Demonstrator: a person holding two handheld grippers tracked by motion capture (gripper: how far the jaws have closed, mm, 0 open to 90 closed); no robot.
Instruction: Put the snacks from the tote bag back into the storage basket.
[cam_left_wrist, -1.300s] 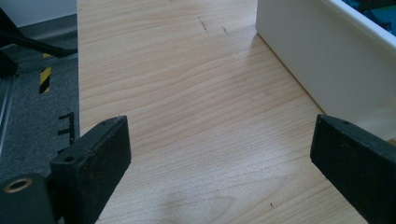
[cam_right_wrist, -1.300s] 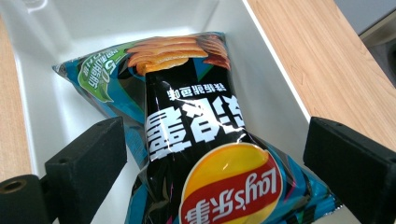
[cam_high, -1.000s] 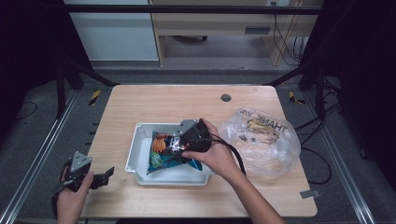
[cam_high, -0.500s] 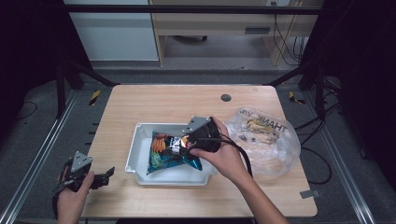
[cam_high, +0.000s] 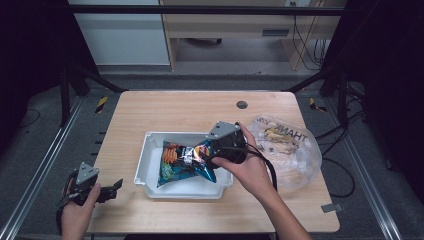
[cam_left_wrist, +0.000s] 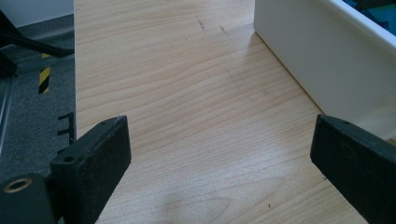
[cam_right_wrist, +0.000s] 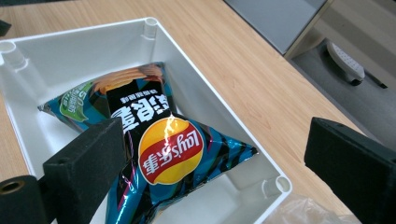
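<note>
Your right gripper (cam_high: 212, 152) hangs over the near right end of the white tray (cam_high: 145, 162) with its jaws spread wide and nothing between them – in the right gripper view the bag of crisps (cam_right_wrist: 159, 154) lies flat on the tray floor below the jaws, and the pictures do not settle whether the left jaw brushes it. From above, the bag (cam_high: 187, 161) sits inside the tray, slanted across it, its sealed right corner reaching toward the tray's right wall. So the step in hand reads as the letting-go of the bag into the tray, with the placing itself looking done. Your left gripper (cam_high: 107, 189) rests low at the table's near left corner, jaws also parted and empty, pointing over bare wood with the tray's outer wall (cam_left_wrist: 322, 60) just beside its right jaw. The clear plastic bag (cam_high: 287, 147) with more packets lies to the right of the tray, touching or nearly touching its corner. What comes next, as far as I can judge, is a clean lift of your right gripper straight up and back, so the jaw does not drag the crisp bag out or tip it over the rim – then a swing right toward the plastic bag for another item. That film is soft and crumpled, so you may want the left gripper to hold it steady
</note>
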